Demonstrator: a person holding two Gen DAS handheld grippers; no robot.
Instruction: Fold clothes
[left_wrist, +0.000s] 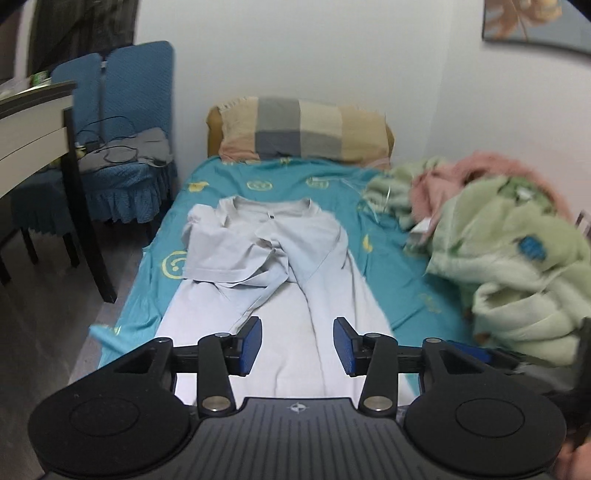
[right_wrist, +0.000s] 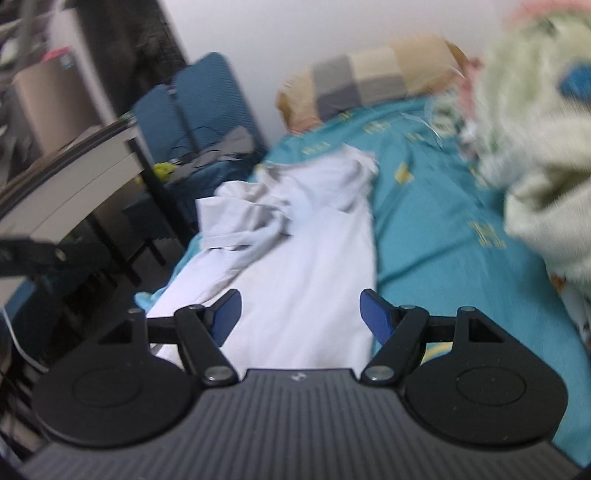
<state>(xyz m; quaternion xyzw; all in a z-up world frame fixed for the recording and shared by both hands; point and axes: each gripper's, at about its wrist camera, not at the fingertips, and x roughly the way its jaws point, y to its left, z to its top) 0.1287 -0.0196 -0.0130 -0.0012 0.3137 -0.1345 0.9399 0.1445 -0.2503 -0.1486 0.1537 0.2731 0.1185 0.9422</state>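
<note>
From your left wrist camera, the left gripper (left_wrist: 297, 345) hangs with its jaws spread wide and nothing between the ribbed blue pads (left_wrist: 250, 345), just above the near end of the pale grey shirt (left_wrist: 295, 295). That shirt lies lengthwise down the middle of the bed, collar toward the pillow (left_wrist: 303, 129), on a teal sheet (left_wrist: 388, 266) printed with yellow motifs. Judging by how it lies, you are partway in: both sleeves (left_wrist: 236, 251) are already brought inward and cross over the chest in a loose, rumpled heap, while the long lower body is flat and unfolded, so the lengthwise folds are what remain, and the sleeves could use smoothing. The cloth looks thin, soft and matte, creasing easily. Beside it, toward the wall, sits a fluffy green and pink blanket (left_wrist: 498, 240), bulky and fleecy, apart from the shirt. From your right wrist camera, which is blurred, the right gripper (right_wrist: 301, 314) also stands wide open and empty, over the shirt's (right_wrist: 295, 258) lower part near its edge on the blanket side. The crossed sleeves (right_wrist: 251, 218) show as a bunched ridge; the sheet (right_wrist: 443, 240) lies smooth beyond that edge.
</note>
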